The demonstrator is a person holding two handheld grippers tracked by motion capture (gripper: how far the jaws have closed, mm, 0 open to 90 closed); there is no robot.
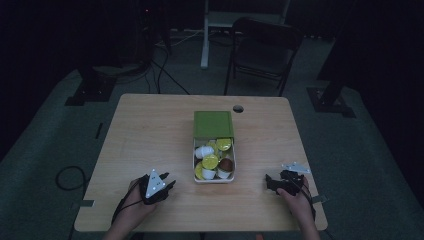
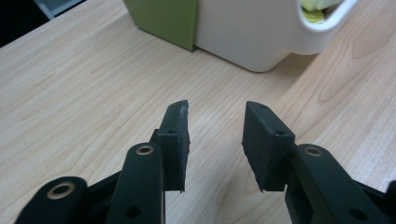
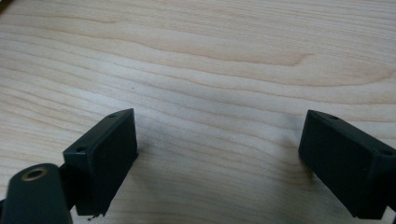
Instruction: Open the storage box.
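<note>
Left gripper (image 1: pixel 167 186), held in the person's left hand (image 1: pixel 132 202) near the front edge of the table (image 1: pixel 145 125): its jaws stand a narrow gap apart with nothing between them, bare wood showing through the gap in the left gripper view (image 2: pixel 215 140). They point toward the white box (image 1: pixel 214 178), which stands near but apart from them; in the left gripper view the box's rounded white corner (image 2: pixel 252 42) and its green lid (image 2: pixel 166 21) lie just beyond the jaws. Right gripper (image 1: pixel 274 184), held in the right hand (image 1: pixel 299 202) at the table's front right: jaws spread wide over bare tabletop, empty, as the right gripper view (image 3: pixel 219 140) shows. The box sits at the table's middle, between the two grippers, its green lid slid back over the far half. The open near half holds coffee capsules (image 1: pixel 214 159), yellow-topped, white and one brown, lying in a loose heap. Beyond the table stands a dark folding chair (image 1: pixel 262 55).
</note>
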